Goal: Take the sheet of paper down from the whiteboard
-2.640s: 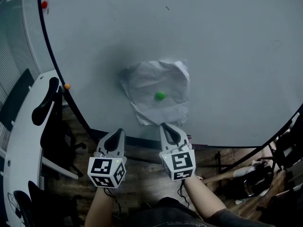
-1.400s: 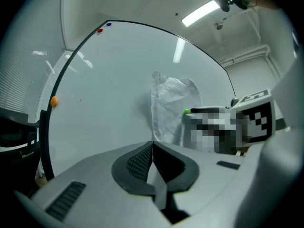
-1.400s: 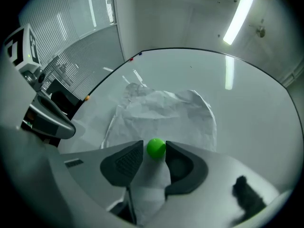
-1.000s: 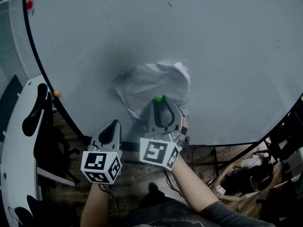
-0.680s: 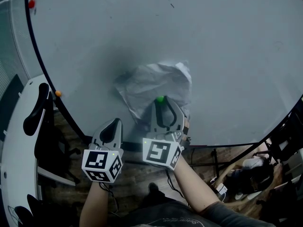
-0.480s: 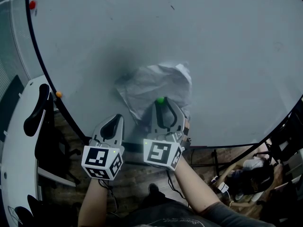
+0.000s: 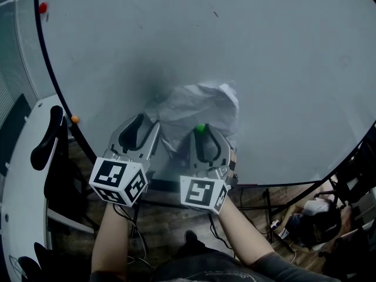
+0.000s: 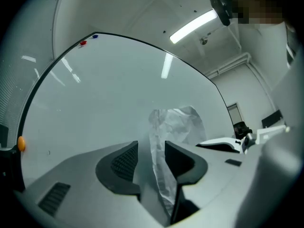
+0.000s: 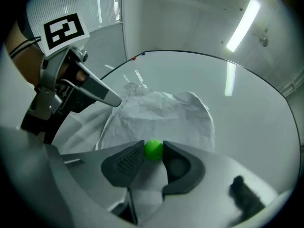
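Note:
A crumpled white sheet of paper hangs on the whiteboard, pinned by a green ball magnet. My right gripper is shut on that magnet, its tips pinching the ball on both sides. My left gripper is at the sheet's lower left edge. Its jaws have just been opening. In the left gripper view the paper's edge hangs in the gap of the left gripper, close to the right jaw, and the pads do not press on it.
An orange magnet and a red magnet sit on the board's left rim. A white desk with a dark chair stands left of the board. Chairs and cables crowd the floor at the lower right.
My left gripper has risen from below the board's bottom edge to the paper's lower left edge and opened. The right gripper stays closed on the green magnet.

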The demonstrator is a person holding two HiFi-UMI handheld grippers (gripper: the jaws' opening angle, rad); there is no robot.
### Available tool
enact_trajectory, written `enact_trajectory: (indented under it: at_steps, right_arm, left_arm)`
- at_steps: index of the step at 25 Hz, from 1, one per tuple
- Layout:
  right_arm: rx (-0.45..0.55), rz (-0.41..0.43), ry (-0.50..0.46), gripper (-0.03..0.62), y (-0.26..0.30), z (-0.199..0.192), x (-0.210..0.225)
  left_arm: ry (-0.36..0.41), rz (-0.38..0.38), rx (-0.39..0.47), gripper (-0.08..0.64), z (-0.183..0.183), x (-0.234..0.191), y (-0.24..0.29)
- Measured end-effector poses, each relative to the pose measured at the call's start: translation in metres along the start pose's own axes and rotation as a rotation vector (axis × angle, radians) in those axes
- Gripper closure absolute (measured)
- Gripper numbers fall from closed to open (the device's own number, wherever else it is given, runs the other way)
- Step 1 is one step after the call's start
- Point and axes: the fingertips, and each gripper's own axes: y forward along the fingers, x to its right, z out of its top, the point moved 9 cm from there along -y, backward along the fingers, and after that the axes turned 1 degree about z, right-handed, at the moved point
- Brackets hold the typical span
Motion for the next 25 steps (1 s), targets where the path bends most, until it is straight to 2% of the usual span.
enact_trajectory:
  at_steps: [11, 12, 15, 16, 25]
  right_arm:
    - [-0.001, 0.007, -0.003, 0.465, -0.001, 0.0, 0.001]
    - [-0.002, 0.008, -0.003, 0.465, 0.0, 0.0, 0.001]
    - [-0.004, 0.012, -0.001, 0.465, 0.0, 0.0, 0.001]
    - [-0.003, 0.014, -0.001, 0.465, 0.0, 0.0, 0.001]
    - [-0.001, 0.024, -0.004, 0.466, 0.0, 0.0, 0.003]
  left_arm:
    - [0.001, -0.006, 0.008, 0.393, 0.015, 0.001, 0.015]
    - [0.007, -0.004, 0.006, 0.406, 0.016, 0.002, 0.016]
    - [0.038, 0.013, -0.003, 0.52, 0.019, 0.006, 0.019]
    - [0.047, 0.017, -0.005, 0.537, 0.019, 0.007, 0.019]
    - [0.075, 0.069, 0.031, 0.548, 0.017, 0.014, 0.014]
